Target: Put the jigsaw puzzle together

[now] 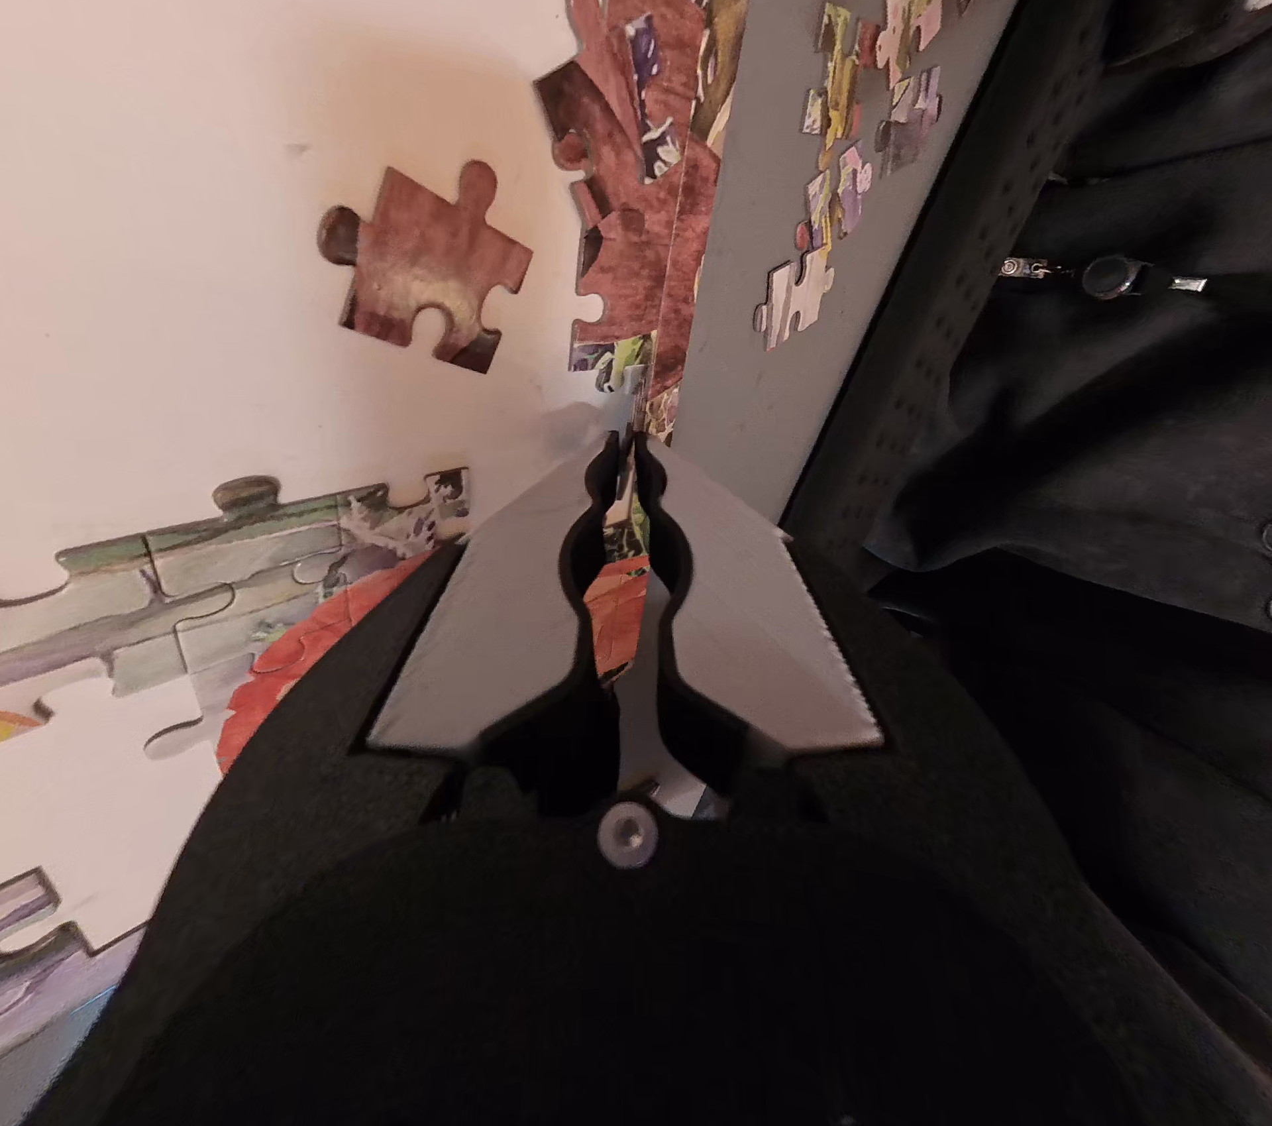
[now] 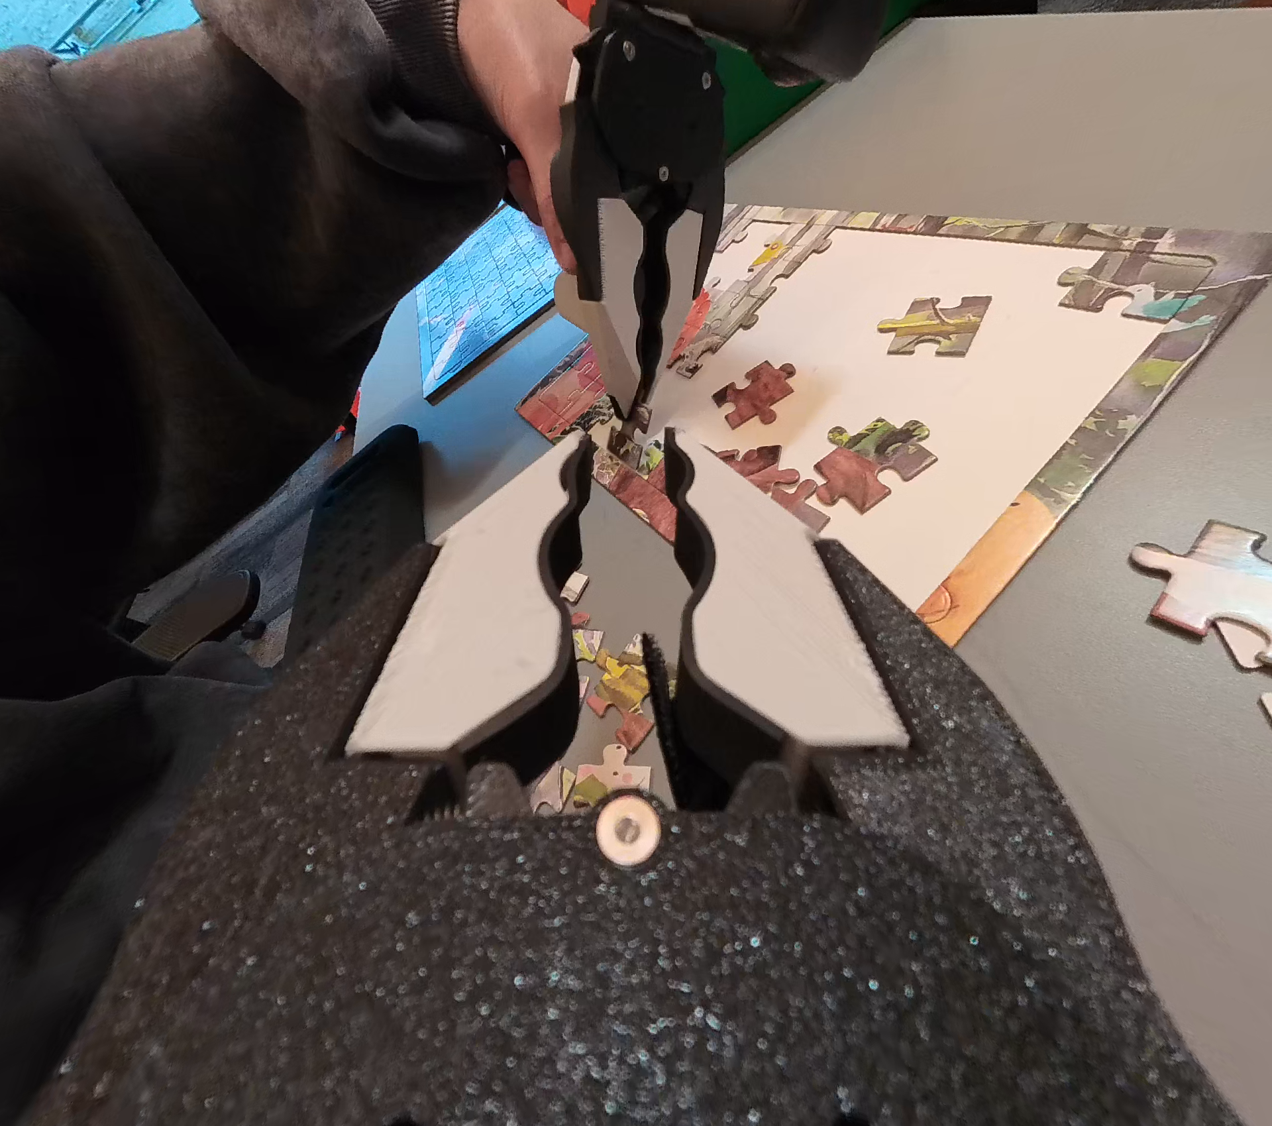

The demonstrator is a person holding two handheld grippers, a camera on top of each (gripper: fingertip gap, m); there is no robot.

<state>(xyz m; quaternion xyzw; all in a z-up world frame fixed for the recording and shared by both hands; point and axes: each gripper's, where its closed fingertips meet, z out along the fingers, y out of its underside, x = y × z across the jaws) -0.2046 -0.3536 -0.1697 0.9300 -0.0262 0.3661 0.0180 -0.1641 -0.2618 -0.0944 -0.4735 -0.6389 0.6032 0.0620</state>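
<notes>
Your left claw is pinching a thin, light puzzle piece edgewise beside the puzzle board; your right claw is hanging spread.

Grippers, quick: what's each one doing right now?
Left gripper: shut on a puzzle piece at the puzzle board's edge.
Right gripper: open, holding nothing.

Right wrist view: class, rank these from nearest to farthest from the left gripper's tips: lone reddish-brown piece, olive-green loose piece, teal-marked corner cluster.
1. Lone reddish-brown piece, right of the left gripper.
2. Olive-green loose piece, mid-board.
3. Teal-marked corner cluster, far corner.
</notes>
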